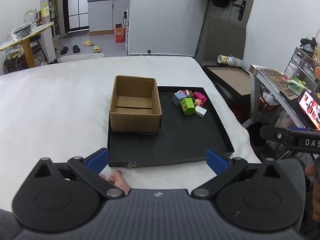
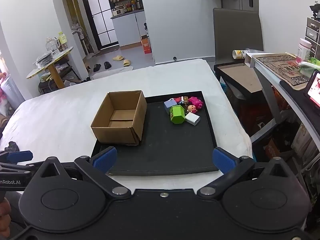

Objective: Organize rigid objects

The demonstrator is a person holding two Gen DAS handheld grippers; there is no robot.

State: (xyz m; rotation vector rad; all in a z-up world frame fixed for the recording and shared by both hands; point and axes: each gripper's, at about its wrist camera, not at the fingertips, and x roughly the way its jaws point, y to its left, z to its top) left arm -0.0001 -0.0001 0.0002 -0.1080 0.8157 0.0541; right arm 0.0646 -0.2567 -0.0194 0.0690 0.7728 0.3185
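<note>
An open, empty cardboard box (image 1: 136,108) (image 2: 120,118) stands on the left part of a black tray (image 1: 180,140) (image 2: 176,146) on a white bed. A small pile of toys lies at the tray's far right: a green block (image 1: 187,106) (image 2: 177,115), a white cube (image 1: 201,111) (image 2: 192,119), a pale blue block (image 1: 178,98) (image 2: 169,104), a pink toy (image 1: 199,96) (image 2: 196,102) and a tiny doll (image 2: 192,108). My left gripper (image 1: 158,161) hangs open over the tray's near edge. Above that same edge my right gripper (image 2: 164,160) is open too. Both hold nothing.
The white bed (image 1: 60,104) (image 2: 60,110) spreads to the left and behind the tray. A low dark stand with a brown top (image 1: 230,78) (image 2: 240,76) and a cluttered desk (image 1: 280,84) (image 2: 280,68) stand on the right. A person's toes (image 1: 118,180) show under my left gripper.
</note>
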